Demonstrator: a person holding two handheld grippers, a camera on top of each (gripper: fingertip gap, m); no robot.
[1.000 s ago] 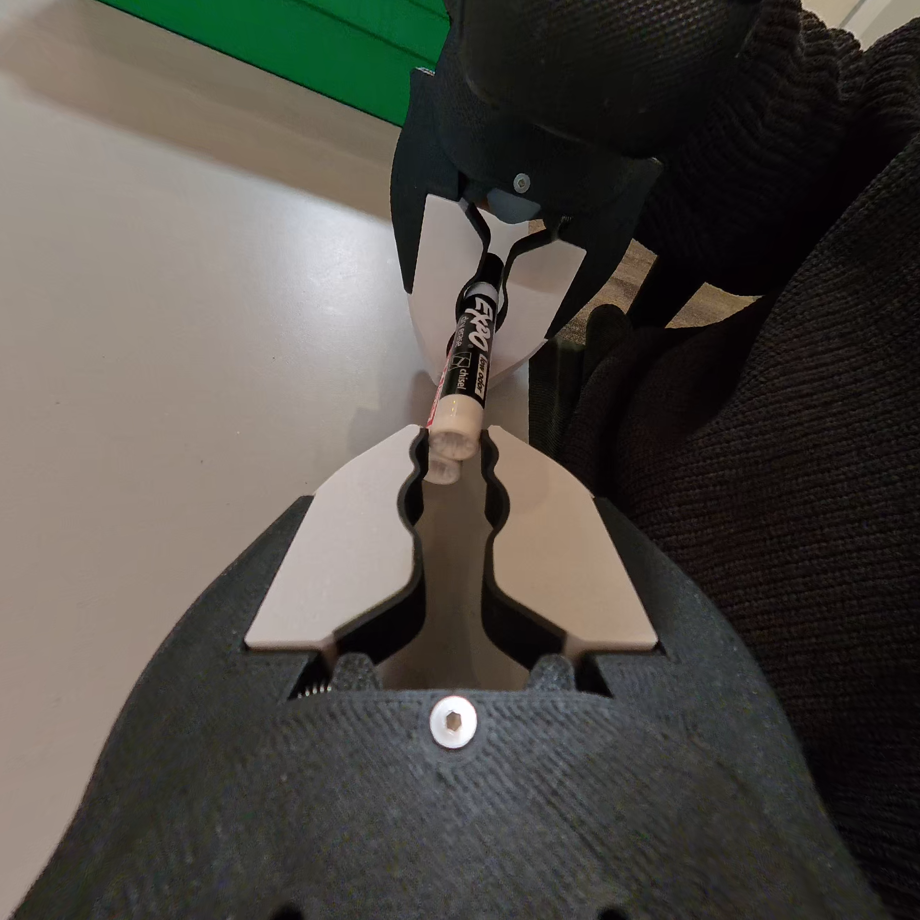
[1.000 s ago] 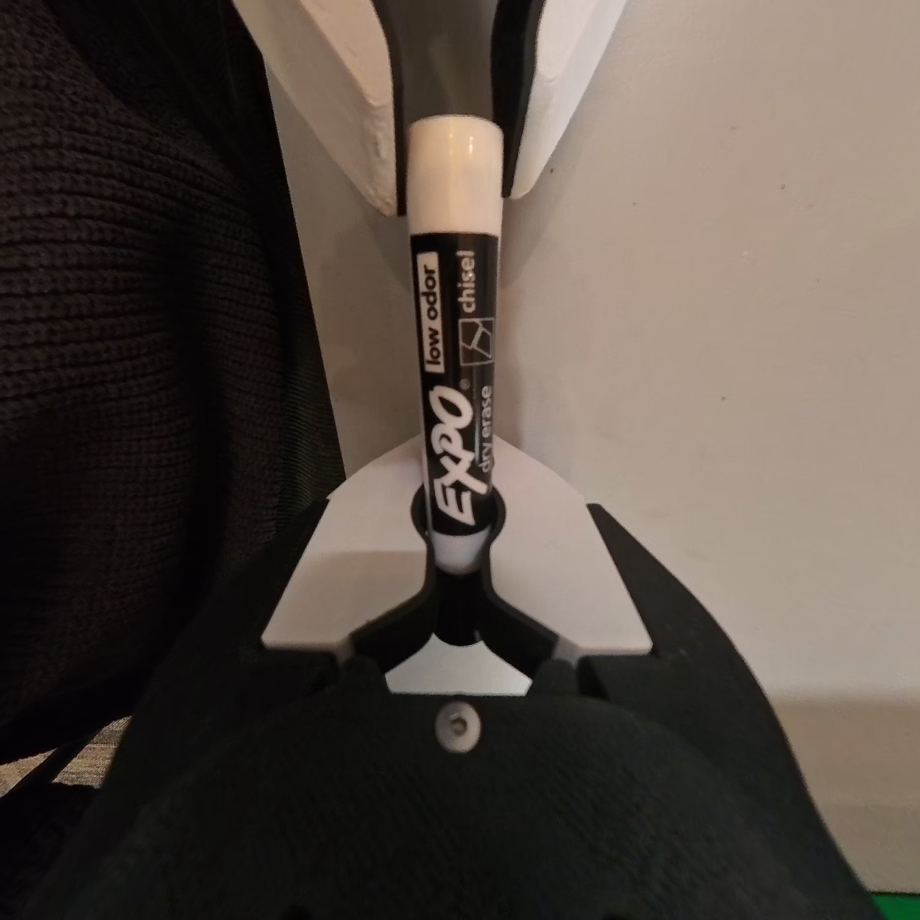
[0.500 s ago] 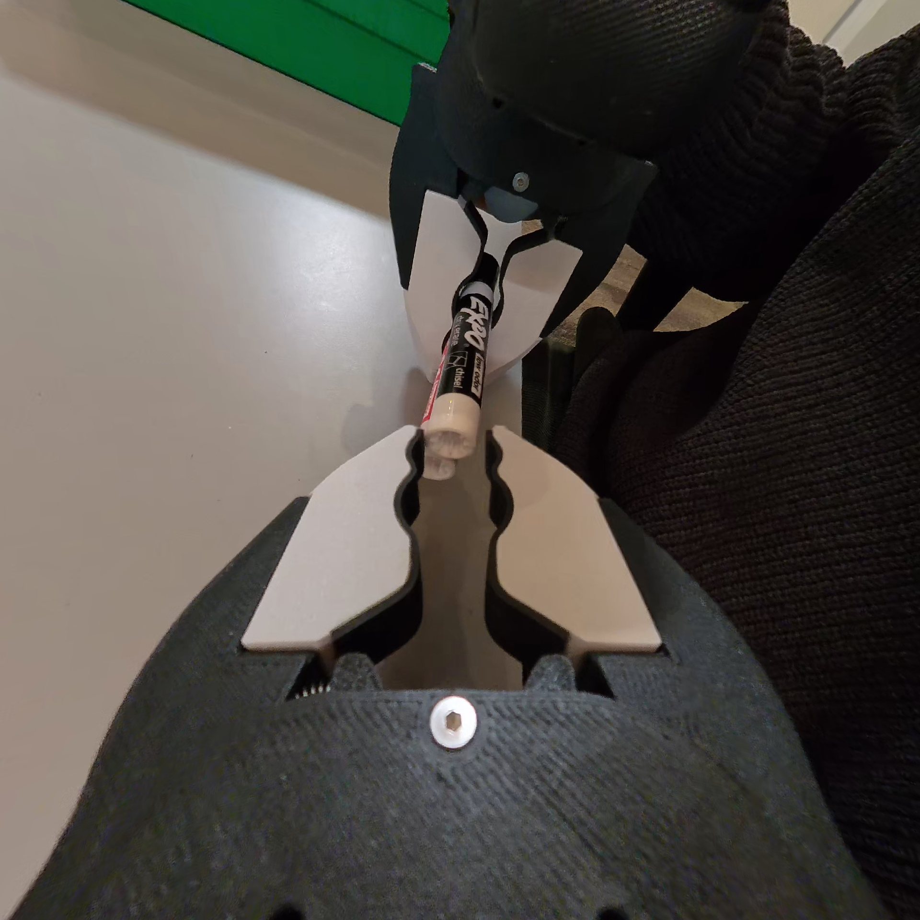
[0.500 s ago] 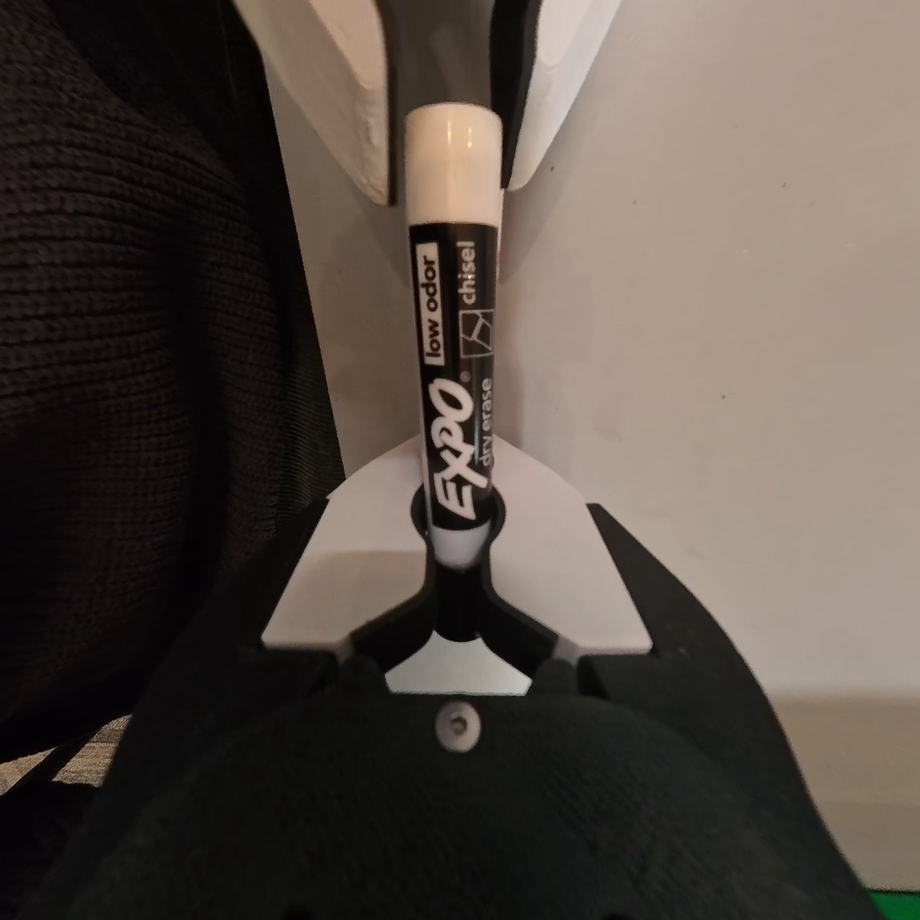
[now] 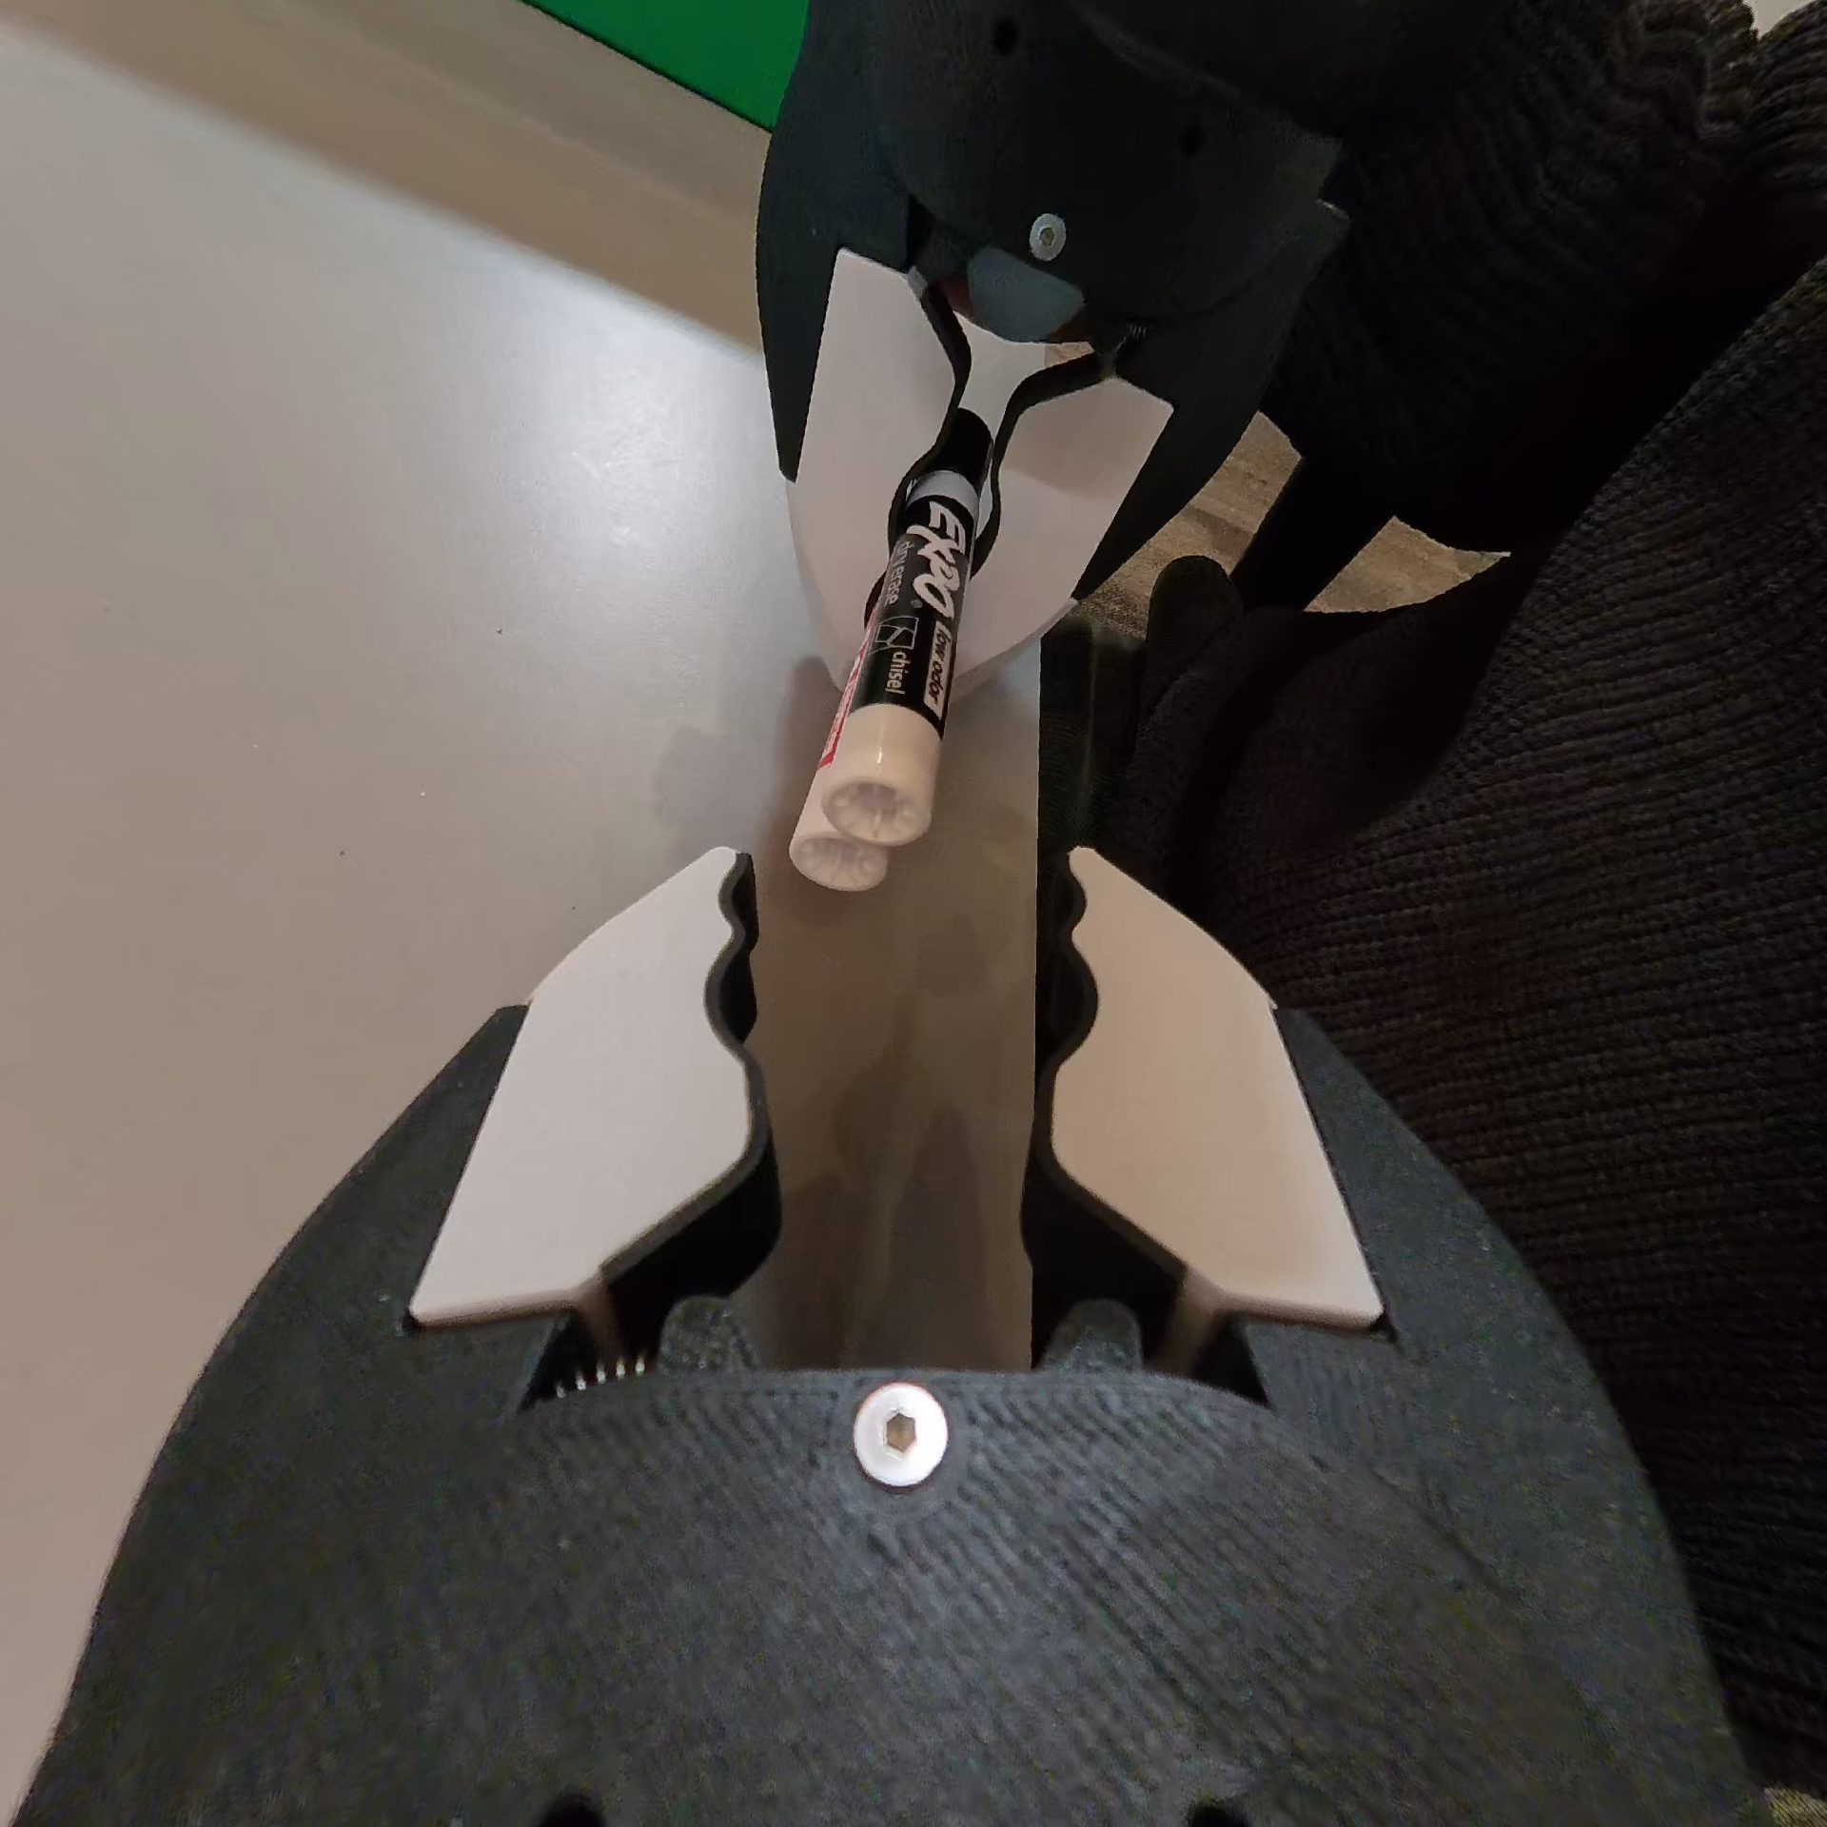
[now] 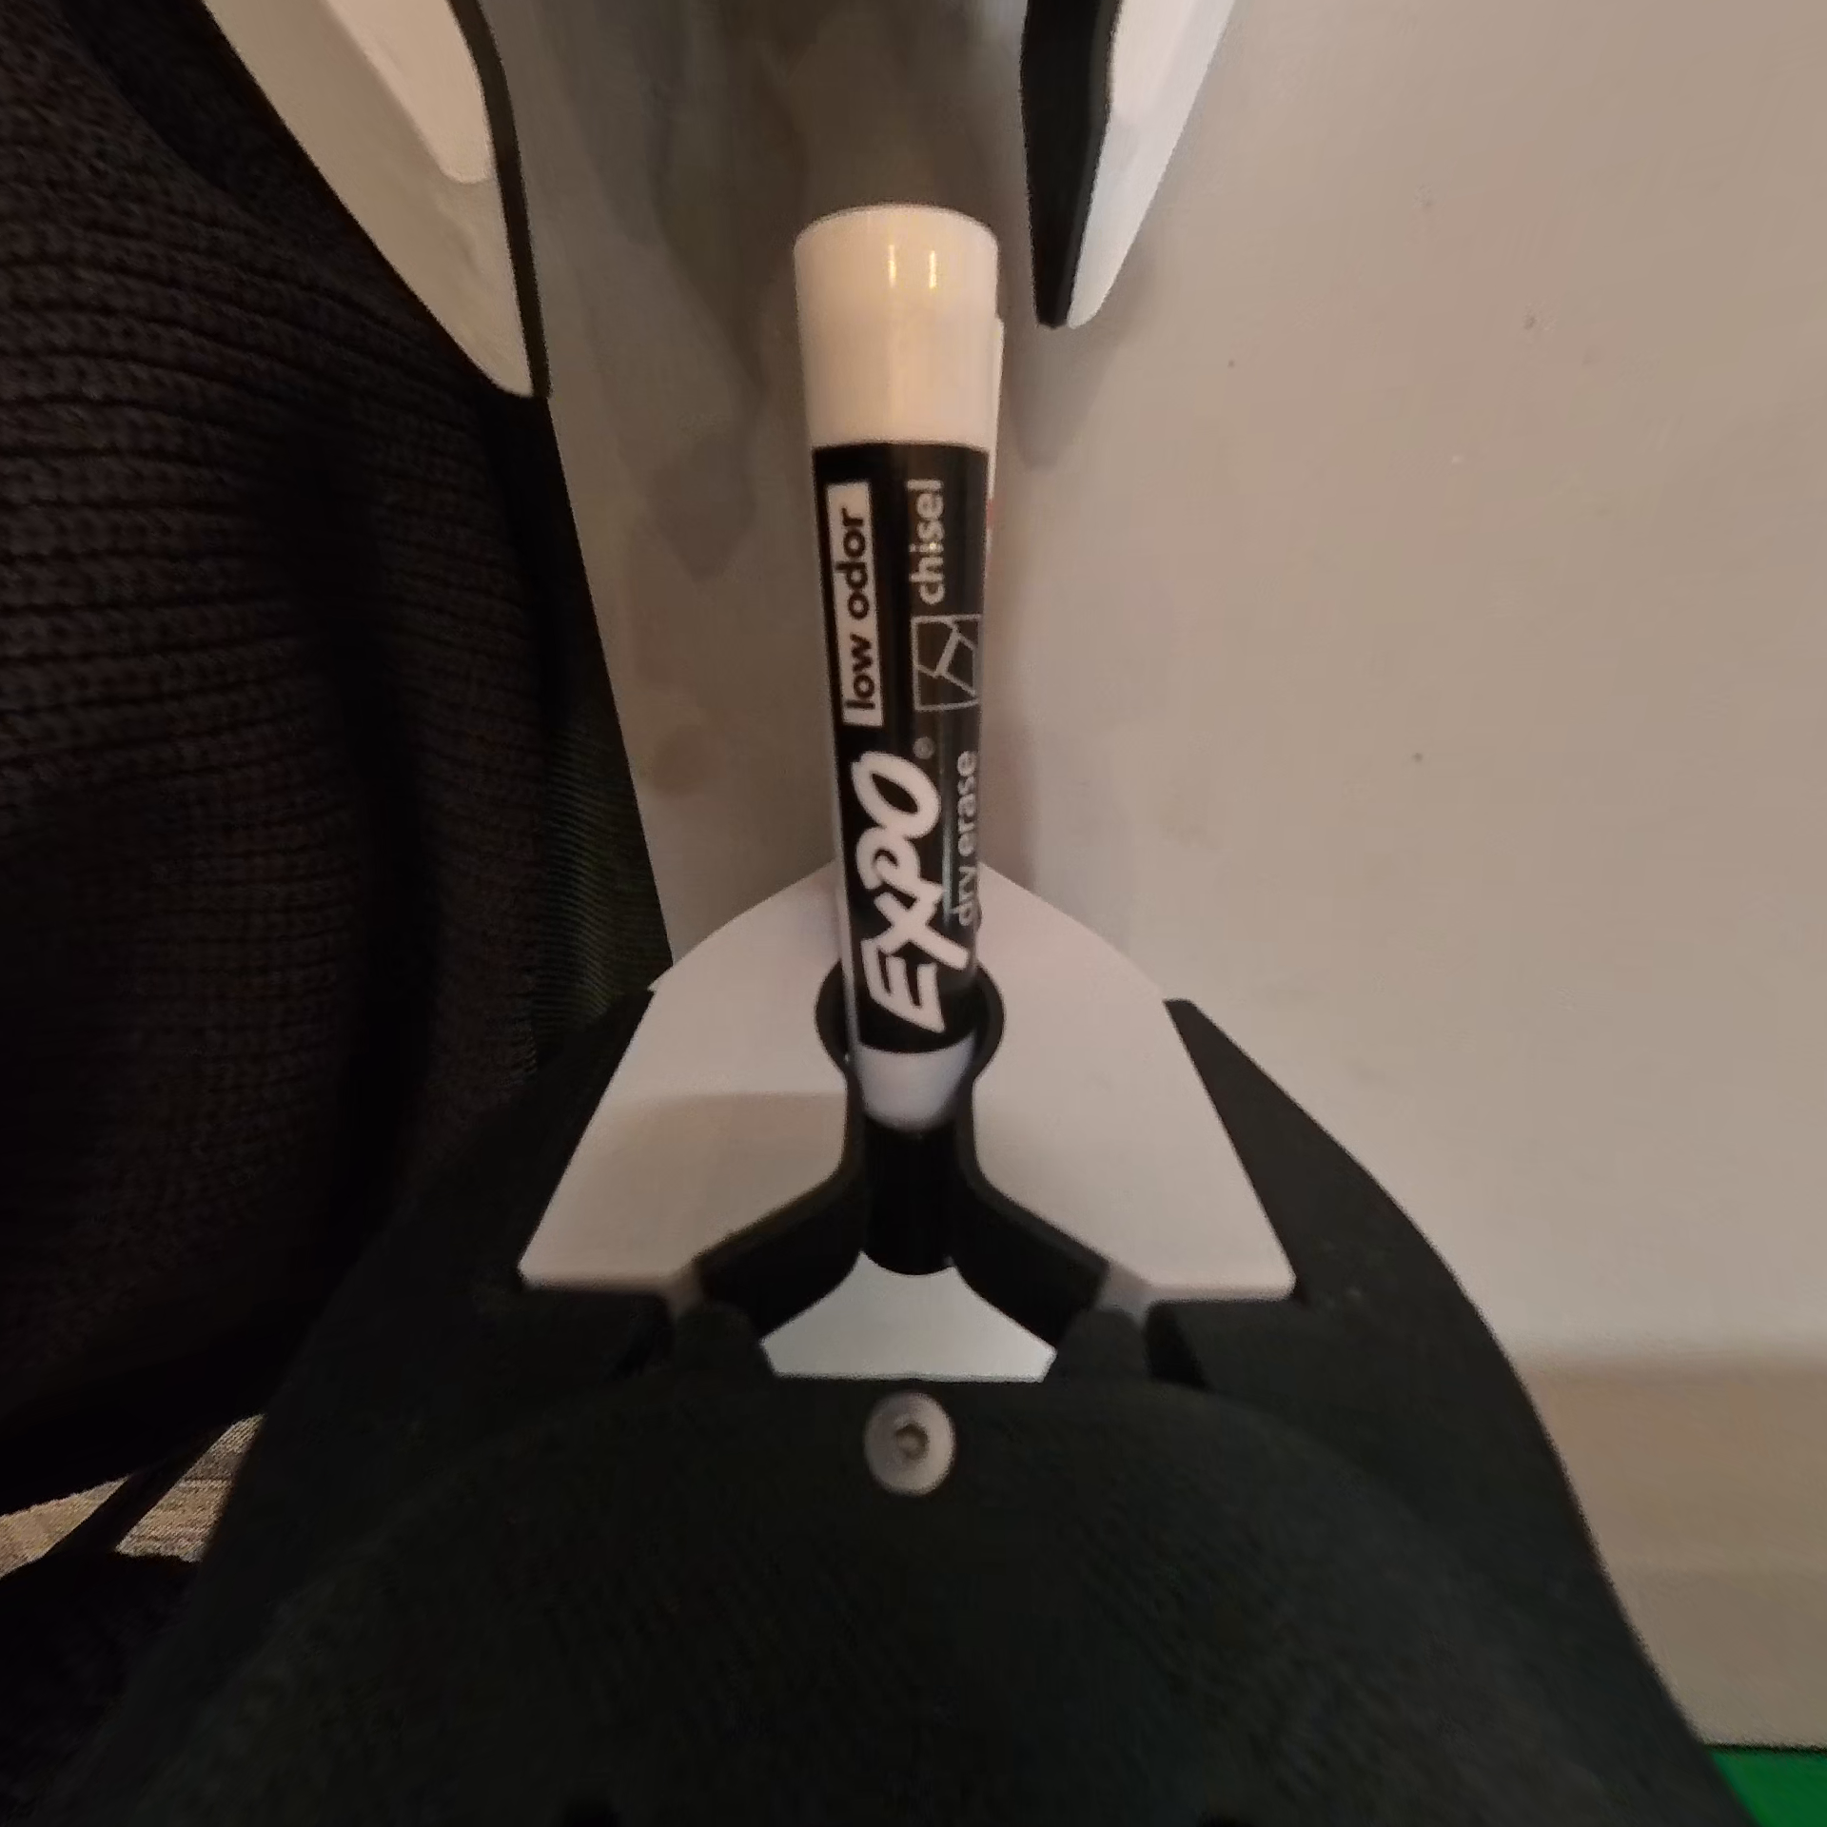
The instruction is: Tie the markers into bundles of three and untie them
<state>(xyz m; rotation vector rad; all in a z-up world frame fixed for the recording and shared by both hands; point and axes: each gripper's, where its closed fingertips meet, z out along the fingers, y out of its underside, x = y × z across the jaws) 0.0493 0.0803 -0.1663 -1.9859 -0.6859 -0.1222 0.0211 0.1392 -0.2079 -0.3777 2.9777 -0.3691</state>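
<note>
Above the pale, smooth desk [image 5: 297, 593], the right gripper [image 6: 914, 999] has its white, black-edged jaws clamped on a black-labelled dry-erase marker with a white barrel end [image 6: 905, 613]. The jaws close around the marker low on its printed label, near the end where a black cap section shows behind them, and the white barrel end points straight away from the gripper. In the left wrist view the same right gripper [image 5: 949, 514] hangs at the top of the picture, its black textured body facing the camera, and the marker [image 5: 905, 652] slants down from it toward the desk, its hollow white end mirrored faintly in the glossy surface just below.

The left gripper [image 5: 895, 910] faces that white end with its jaws apart and nothing between them (the marker's tip sits just beyond the fingertips, not touching either one). In the right wrist view, the left gripper's two white fingers [image 6: 425, 129] stand on either side of the marker's white end at the top edge, clear of it.

A dark knitted sleeve [image 5: 1483, 890] fills the right of the left wrist view and the left of the right wrist view [image 6: 247, 593]. A green strip [image 5: 692, 40] borders the desk's far edge.
</note>
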